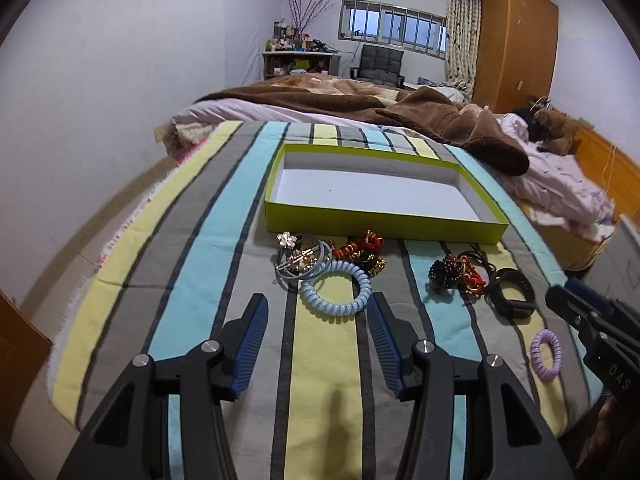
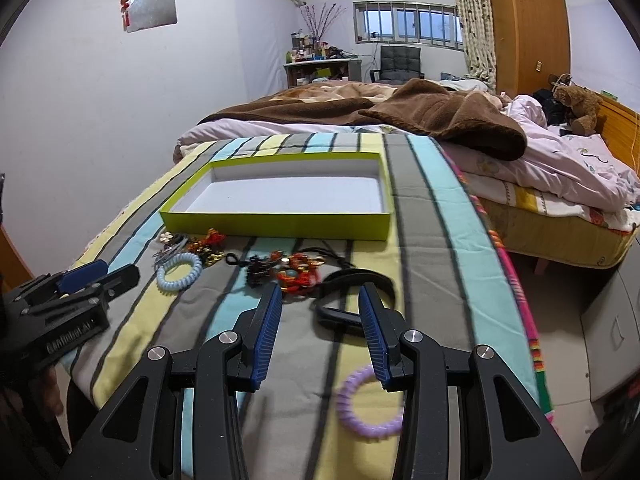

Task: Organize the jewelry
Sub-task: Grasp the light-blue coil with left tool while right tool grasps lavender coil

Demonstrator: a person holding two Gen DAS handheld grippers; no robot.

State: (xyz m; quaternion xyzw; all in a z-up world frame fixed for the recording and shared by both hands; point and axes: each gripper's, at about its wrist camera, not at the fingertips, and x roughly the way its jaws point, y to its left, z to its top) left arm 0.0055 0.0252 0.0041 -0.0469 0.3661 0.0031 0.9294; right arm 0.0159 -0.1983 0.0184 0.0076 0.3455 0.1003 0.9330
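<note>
Bedroom, pale walls, unmade bed with brown blanket behind; in front, a surface draped in a striped cloth carrying all task items.

1. Shallow lime-green box, white inside, nothing in it; sits at the far side of the cloth. Judged destination for the jewelry.
2. Left hand-held gripper: released, jaws spread, nothing between them; hovers just short of the blue coil band.
3. Right hand-held gripper: released, jaws wide, nothing gripped; the black bangle lies beyond and between its tips.
4. Black bangle, flat on the cloth, right end of the row.
5. Blue coil band, overlapping the grey hair ties.
6. Grey hair ties with flower clip, tangled together, near the box's front wall.
7. Red-and-gold bead cluster, beside item 6.
8. Dark bead bracelet with red cords, knotted to thin black loops.
9. Lilac coil band, apart, nearest the cloth's edge.

Risks, judged: tangled pieces may lift together and drop outside the box; loose cloth may bunch under a closing jaw; lilac band could be nudged off the edge; grippers work close and may collide.
</note>
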